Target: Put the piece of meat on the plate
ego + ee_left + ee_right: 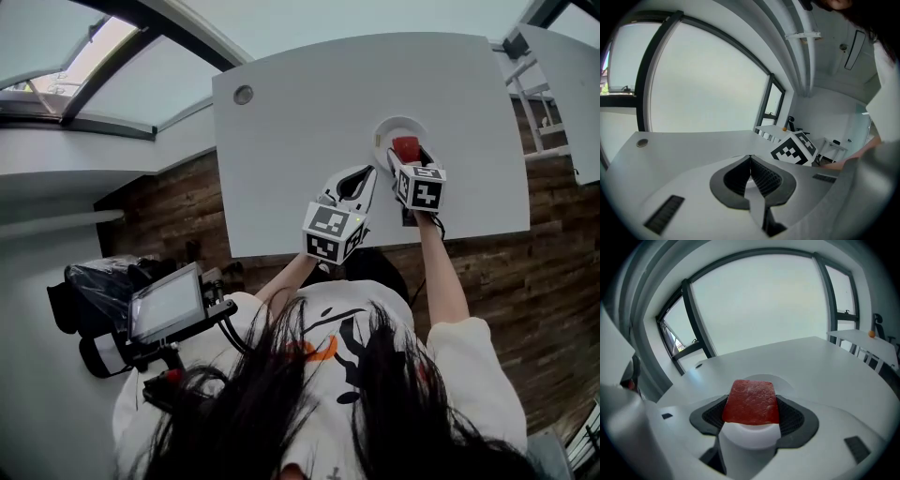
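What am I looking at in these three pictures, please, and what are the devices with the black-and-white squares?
There is no robot here. A person holds a hand-held two-jaw gripper in each hand, and the marker cube with squares is part of each tool.

The head view comes from a camera on the person's head looking steeply down, so you see hair, arms and both tools over a white table. The other two pictures come from cameras riding on the grippers, each looking along its own jaws.

A small white plate lies on the table. The right gripper is clamped on a red piece of meat and holds it at the plate. Whether the meat touches the plate cannot be told. The left gripper has its jaws together with nothing between them.
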A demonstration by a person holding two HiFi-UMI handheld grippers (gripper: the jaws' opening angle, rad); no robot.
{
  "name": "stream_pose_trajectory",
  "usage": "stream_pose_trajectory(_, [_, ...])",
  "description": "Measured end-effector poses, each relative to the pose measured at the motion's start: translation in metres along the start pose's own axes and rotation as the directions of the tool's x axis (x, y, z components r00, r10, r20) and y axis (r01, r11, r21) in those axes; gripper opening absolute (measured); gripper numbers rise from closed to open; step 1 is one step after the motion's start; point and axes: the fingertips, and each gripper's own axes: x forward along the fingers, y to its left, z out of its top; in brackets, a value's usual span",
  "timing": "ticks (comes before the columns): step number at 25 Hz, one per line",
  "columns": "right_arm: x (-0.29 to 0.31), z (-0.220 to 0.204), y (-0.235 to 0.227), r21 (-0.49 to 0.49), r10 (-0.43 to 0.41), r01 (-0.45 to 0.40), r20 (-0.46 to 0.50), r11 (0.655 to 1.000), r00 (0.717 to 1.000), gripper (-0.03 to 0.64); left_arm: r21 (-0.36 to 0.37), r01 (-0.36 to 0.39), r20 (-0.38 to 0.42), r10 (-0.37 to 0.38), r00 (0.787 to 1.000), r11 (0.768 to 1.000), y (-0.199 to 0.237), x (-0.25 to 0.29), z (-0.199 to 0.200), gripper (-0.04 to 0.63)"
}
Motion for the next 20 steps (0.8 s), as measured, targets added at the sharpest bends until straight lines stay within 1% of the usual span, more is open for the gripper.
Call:
stream_pose_trajectory(3, [0.012, -0.001, 0.002, -0.070, -0.022, 0.020, -0.029, 0.997, 0.999, 0.313, -0.009, -0.008, -0.009, 0.007, 1.000, 1.000, 0.006, -0.003, -0.003, 0.006])
stream_pose_trajectory(9, [0.020, -0.007, 0.002, -0.128, -0.043, 0.035, -0.063, 0.991, 0.997, 0.313, -0.023, -0.021, -0.009, 0.021, 1.000, 1.000, 0.013, -0.006, -0.006, 0.006])
stream_pose_trajectory(14, [0.019, -0.007, 0.004, -0.205, -0.060, 0.043, -0.078, 0.978, 0.995, 0.313, -0.030, -0.029, 0.000, 0.029, 1.000, 0.999, 0.018, -0.007, -0.003, 0.006])
stream_pose_trajectory(20, [0.018, -0.008, 0.006, -0.216, -0.060, 0.037, -0.099, 0.976, 0.993, 0.313, -0.037, -0.032, 0.006, 0.033, 0.999, 0.999, 0.020, -0.009, -0.005, 0.006])
